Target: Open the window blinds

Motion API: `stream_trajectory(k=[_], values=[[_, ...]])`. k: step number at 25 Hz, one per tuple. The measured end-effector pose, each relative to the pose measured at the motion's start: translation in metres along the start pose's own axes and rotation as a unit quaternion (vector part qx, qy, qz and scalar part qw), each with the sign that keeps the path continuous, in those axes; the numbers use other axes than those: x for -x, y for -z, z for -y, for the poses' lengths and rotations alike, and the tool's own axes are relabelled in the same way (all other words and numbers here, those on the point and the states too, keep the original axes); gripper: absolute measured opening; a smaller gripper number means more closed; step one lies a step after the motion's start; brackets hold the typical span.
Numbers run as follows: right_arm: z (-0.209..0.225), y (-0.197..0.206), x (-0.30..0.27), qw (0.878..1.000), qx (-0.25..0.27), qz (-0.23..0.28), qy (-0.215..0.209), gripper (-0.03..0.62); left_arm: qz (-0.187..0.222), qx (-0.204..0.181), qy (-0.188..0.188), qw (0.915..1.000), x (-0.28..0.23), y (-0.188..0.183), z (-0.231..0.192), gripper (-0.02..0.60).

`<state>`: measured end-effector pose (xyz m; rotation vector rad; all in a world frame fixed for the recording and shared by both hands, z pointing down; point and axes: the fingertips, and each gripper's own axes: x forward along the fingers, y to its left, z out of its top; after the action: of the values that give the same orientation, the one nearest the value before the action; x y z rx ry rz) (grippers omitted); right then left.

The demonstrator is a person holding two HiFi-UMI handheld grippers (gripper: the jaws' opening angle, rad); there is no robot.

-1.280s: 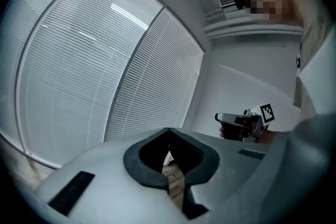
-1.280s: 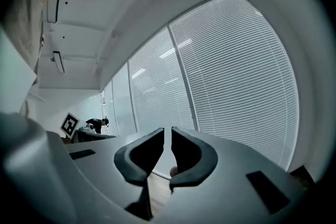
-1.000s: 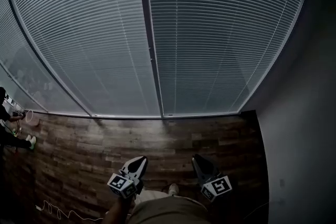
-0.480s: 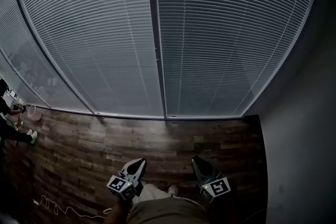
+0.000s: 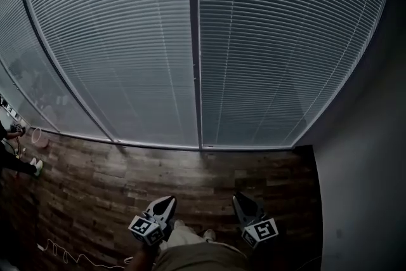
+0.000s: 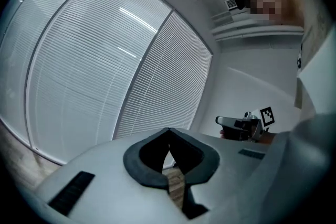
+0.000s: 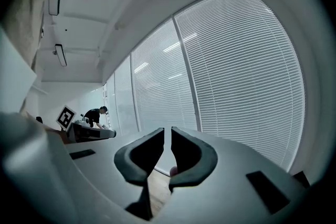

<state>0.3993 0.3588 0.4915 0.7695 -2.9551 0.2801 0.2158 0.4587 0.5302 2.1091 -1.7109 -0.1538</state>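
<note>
Closed slatted blinds cover two big window panes, the left blind [image 5: 120,47] and the right blind [image 5: 279,41], with a dark mullion [image 5: 195,54] between them. They also fill the left gripper view [image 6: 94,60] and the right gripper view [image 7: 236,71]. My left gripper [image 5: 166,202] and right gripper [image 5: 243,201] hang low over the floor, well short of the blinds, both pointing at them. The left gripper's [image 6: 168,132] tips touch. Only a hairline slit shows at the right gripper [image 7: 167,131]. Neither holds anything.
Wooden plank floor [image 5: 190,171] runs to the window's foot. A grey wall [image 5: 365,187] closes the right side. A thin cable [image 5: 70,256] lies at the lower left. Another person [image 5: 9,152] crouches far left by the window. My own trousers [image 5: 196,254] show at the bottom.
The mullion has drifted right and the window's foot has sunk slightly in the head view. Both grippers sit a little lower in the frame, jaws unchanged.
</note>
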Motion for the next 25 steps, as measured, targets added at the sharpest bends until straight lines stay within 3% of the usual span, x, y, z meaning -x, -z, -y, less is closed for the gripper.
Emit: stream_trajectory(k=[8,16,20,25], values=[[-0.019,-0.005,-0.045,1.0,0.0,-0.011,0.022,0.029,-0.003,-0.015,0.023,0.9996,0.0,-0.019,-0.051,0.014],[-0.048,-0.011,-0.091,0.999,0.009,-0.012,0.031,0.029,-0.014,0.005,0.032,0.9994,0.012,-0.044,-0.095,0.014],[-0.058,-0.006,-0.112,0.999,-0.007,-0.019,0.04,0.029,0.004,0.025,0.041,0.9988,0.018,-0.059,-0.115,0.014],[-0.067,0.003,-0.125,0.998,-0.01,-0.022,0.062,0.029,-0.009,-0.002,0.056,0.9984,0.028,-0.051,-0.137,0.015]])
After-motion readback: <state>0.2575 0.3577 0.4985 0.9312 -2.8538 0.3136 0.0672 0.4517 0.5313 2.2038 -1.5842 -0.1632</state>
